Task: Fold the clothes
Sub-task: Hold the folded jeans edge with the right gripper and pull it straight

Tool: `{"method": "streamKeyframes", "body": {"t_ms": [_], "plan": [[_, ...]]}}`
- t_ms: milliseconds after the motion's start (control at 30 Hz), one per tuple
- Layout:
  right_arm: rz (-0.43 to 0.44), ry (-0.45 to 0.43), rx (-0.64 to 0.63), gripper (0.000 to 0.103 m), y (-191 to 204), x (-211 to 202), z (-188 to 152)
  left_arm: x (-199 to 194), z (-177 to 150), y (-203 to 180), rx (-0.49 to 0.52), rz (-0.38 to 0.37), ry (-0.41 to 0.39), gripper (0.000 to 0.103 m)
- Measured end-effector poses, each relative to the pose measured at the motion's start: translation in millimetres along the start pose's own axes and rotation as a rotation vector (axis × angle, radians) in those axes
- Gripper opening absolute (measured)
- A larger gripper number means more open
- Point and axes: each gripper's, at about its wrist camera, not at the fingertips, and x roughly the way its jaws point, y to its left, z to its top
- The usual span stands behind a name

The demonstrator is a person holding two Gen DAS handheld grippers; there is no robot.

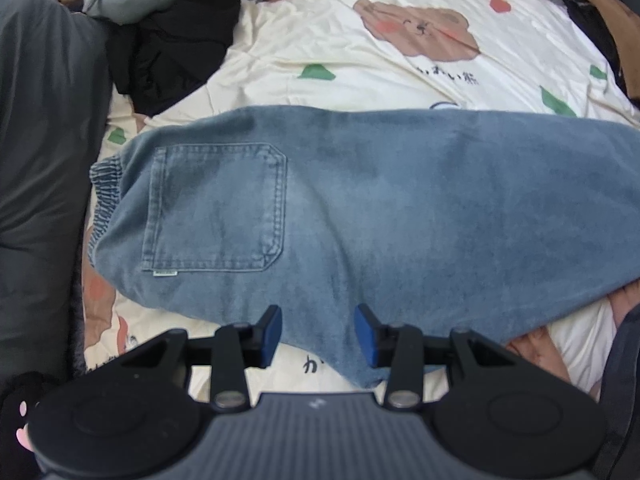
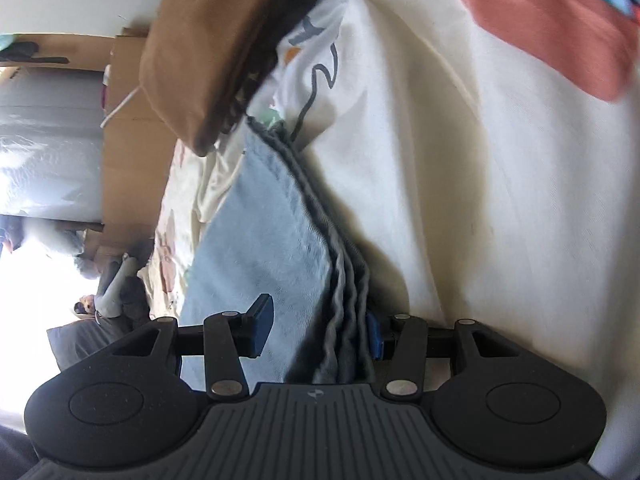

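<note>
A: Nearest us in the left wrist view is our left gripper (image 1: 318, 336), its blue pads standing apart. A tip of the jeans (image 1: 360, 208) lies under the gap, but neither pad presses on it, so we hold nothing there.

B: And the jeans themselves?

A: Spread flat on the cream printed bedspread (image 1: 320, 44), back pocket (image 1: 218, 208) up, elastic waistband at the picture's left end. A black garment (image 1: 176, 44) lies beyond the waistband, well apart from the denim.

B: Now the right wrist view.

A: Closest again is a gripper, our right gripper (image 2: 316, 330). It straddles the stacked edge of the jeans (image 2: 272, 240). The far pad sits against the layered folds; the near pad shows a gap to the cloth. We cannot tell whether it truly grips.

B: What lies past that edge?

A: A brown garment (image 2: 200, 60), beyond the far end of the denim.

B: How will the denim handle?

A: We judge it heavy for cloth, soft but thick, not slippery. Several layers may slide against each other. We would take all layers at the edge together, and pinch the left corner well in from its tip.
</note>
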Motion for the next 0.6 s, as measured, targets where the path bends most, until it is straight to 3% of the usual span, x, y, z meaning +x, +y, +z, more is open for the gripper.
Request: {"method": "streamKeyframes", "body": {"t_ms": [200,333,600], "plan": [[0.031,0.065,-0.009,0.049,-4,1,11,-1,5,-6,0.005,-0.008,-0.013,0.043],[0.144,0.098,-0.013,0.049,1,-4,18,-4,8,-3,-0.010,-0.007,-0.030,0.043],[0.082,0.116,-0.028,0.050,5,27,32,-3,5,11,-0.131,-0.027,-0.020,0.043]]}}
